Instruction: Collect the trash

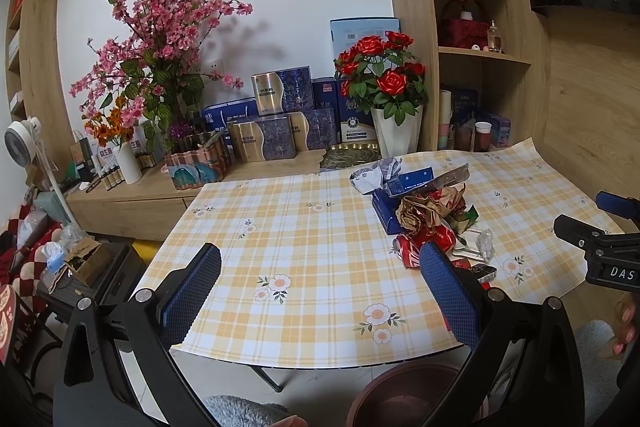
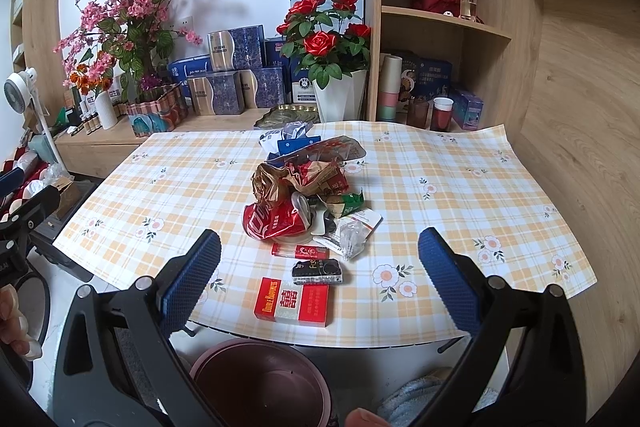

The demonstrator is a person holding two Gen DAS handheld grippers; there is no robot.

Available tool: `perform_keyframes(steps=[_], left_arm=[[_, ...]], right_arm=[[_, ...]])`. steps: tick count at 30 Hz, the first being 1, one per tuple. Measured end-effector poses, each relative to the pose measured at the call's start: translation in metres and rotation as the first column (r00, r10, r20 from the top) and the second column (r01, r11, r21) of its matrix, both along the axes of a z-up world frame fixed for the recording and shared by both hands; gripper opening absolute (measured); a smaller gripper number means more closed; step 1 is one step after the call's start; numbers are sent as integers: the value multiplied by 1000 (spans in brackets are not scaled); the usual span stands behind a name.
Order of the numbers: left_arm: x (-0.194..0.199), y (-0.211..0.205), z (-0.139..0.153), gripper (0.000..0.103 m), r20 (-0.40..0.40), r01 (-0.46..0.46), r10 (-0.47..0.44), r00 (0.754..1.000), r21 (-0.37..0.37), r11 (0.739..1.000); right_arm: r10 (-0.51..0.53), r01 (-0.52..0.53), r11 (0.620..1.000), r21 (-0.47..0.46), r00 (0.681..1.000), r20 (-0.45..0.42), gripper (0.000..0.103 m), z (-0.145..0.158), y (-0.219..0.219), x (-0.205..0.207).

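Both grippers, left [image 1: 320,291] and right [image 2: 320,279], gape wide and empty above a brown bin [image 2: 260,383] at the worktop [image 2: 460,187] edge. Beyond lie a red pack [image 2: 294,302], a black pack [image 2: 317,272], then the trash pile [image 2: 304,195]; roses [image 2: 324,39] stand behind.

"DAS" on right hand-held gripper [image 1: 576,215]; "囍" on red cigarette pack [image 2: 292,302].

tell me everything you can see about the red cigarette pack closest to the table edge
The red cigarette pack is a flat rectangular carton, red with gold lettering and a paler, whitish band along its near side. It lies flat on the plaid tablecloth near the front edge, apart from the trash pile, just short of a small black pack. Neither claw touches it.
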State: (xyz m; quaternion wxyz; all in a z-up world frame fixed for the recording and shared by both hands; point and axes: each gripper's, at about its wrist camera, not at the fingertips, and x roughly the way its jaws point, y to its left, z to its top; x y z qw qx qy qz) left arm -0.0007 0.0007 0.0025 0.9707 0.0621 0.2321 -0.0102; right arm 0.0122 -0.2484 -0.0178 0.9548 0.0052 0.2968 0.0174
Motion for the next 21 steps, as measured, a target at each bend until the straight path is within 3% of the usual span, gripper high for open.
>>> perform_keyframes(steps=[21], left_arm=[[0,-4,3,97,-2,-1,1,1000,-2,1000]], right_arm=[[1,-1,1000,2,1000,-3,97,-4,1,0]])
